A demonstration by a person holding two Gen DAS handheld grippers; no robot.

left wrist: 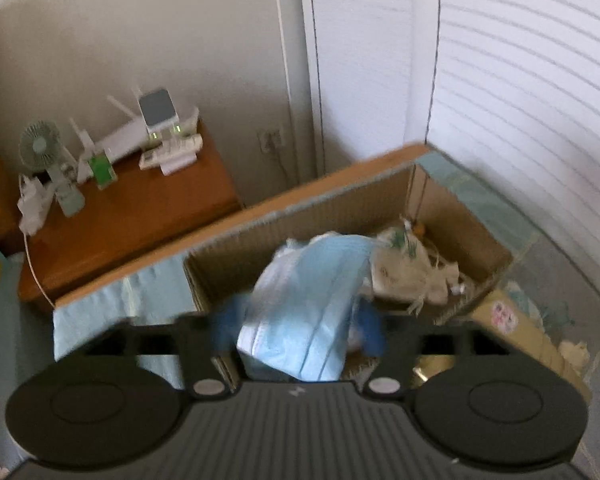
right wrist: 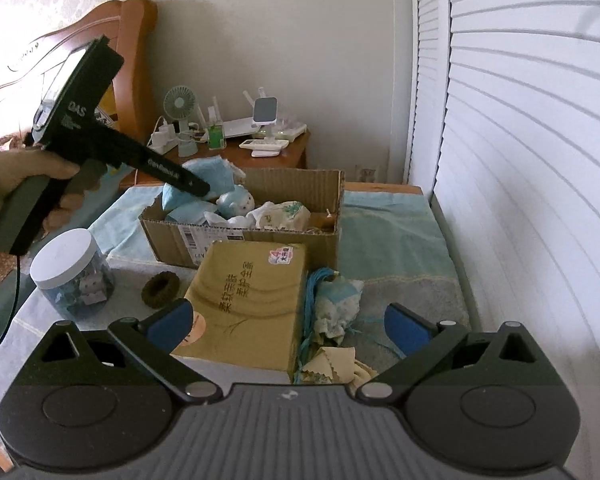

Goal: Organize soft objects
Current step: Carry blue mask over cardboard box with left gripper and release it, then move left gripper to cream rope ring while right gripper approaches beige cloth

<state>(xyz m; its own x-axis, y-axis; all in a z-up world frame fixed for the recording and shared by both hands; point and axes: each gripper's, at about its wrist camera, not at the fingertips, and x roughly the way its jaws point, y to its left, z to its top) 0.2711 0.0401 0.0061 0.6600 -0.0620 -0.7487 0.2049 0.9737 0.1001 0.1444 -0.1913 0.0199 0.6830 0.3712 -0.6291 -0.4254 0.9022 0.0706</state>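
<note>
Cardboard box [right wrist: 256, 216] sits on the bed, holding pale cloth toys. Above its near-left corner the left gripper [left wrist: 300, 332], jaws spread, has a crumpled light-blue face mask [left wrist: 308, 300] loose between them. Right gripper [right wrist: 296, 320] gapes empty before the box.

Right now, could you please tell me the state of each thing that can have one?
Cardboard box: open, partly filled with soft items.
Blue face masks: between the left gripper's fingers, over the box.
Left gripper: open.
Right gripper: open, empty.
Plastic jar: upright, lid on.
</note>
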